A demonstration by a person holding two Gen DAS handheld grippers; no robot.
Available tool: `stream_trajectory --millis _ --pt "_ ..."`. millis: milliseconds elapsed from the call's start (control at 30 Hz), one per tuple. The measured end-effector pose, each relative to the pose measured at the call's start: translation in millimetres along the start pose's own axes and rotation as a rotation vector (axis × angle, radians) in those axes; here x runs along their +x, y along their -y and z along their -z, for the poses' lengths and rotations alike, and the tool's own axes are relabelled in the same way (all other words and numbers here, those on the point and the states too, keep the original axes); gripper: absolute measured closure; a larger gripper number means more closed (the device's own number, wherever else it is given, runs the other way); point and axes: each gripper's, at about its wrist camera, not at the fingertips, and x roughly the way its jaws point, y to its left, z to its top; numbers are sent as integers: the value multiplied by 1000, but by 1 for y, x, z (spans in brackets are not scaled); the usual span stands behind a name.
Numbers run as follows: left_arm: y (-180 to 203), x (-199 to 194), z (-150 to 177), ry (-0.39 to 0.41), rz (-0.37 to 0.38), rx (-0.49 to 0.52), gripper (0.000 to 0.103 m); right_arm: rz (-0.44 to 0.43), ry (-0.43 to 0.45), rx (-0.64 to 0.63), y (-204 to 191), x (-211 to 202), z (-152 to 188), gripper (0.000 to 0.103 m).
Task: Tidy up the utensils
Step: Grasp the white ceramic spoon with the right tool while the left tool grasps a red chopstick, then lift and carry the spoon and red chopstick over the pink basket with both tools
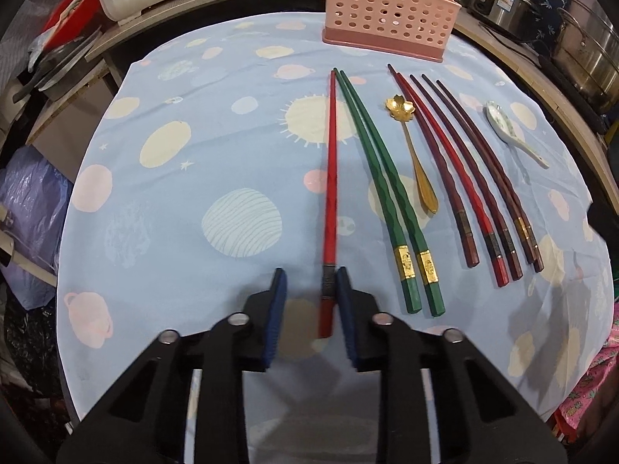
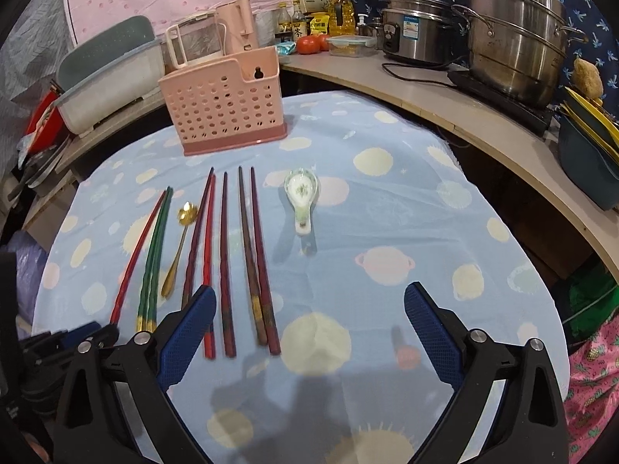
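1. Two views show one scene. In the left wrist view, the left hand-held gripper (image 1: 307,282) points down at the tabletop (image 1: 162,208), which is covered with a light blue cloth printed with planets.
2. Its blue pads (image 1: 279,290) stand partly apart; the thick end of a red chopstick (image 1: 330,178) lies in the gap, against the right pad and clear of the left one, so it is not clamped.
3. Just to the right lie a pair of green chopsticks (image 1: 387,193) with gold bands, then a gold spoon (image 1: 416,154) with a flower-shaped bowl, then five dark red and brown chopsticks (image 1: 468,178), then a white ceramic spoon (image 1: 510,131).
4. A pink perforated utensil holder (image 1: 387,7) stands upright at the far edge of the cloth.
5. In the right wrist view, the right hand-held gripper (image 2: 309,297) hangs over the cloth with its jaws spread wide and nothing between the pads.
6. Its left finger (image 2: 189,328) overlaps the near ends of the dark red chopsticks (image 2: 226,263); whether it touches them I cannot tell.
7. The ceramic spoon (image 2: 301,197) lies apart to the right, the utensil holder (image 2: 224,104) beyond, and steel pots (image 2: 510,34) sit on the counter behind.
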Motion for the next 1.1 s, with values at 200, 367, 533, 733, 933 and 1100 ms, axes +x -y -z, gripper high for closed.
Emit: stream_trajectory --millis 200,367,533,733,933,1100 --pt "-4 4 -6 -2 7 -7 91 -43 -25 76 11 37 -31 37" --pt "-3 7 -9 4 1 0 91 -88 -69 117 15 71 -49 63" --pt "-2 9 -13 5 3 -3 91 -103 -103 129 14 95 -54 80" --pt "-2 9 -14 6 7 -8 91 -128 -152 142 13 112 -46 88" --pt "-3 9 -14 11 8 -10 91 -131 -145 143 13 113 -40 89" --pt "-4 8 -14 16 15 -9 91 -132 -140 124 12 109 -35 94"
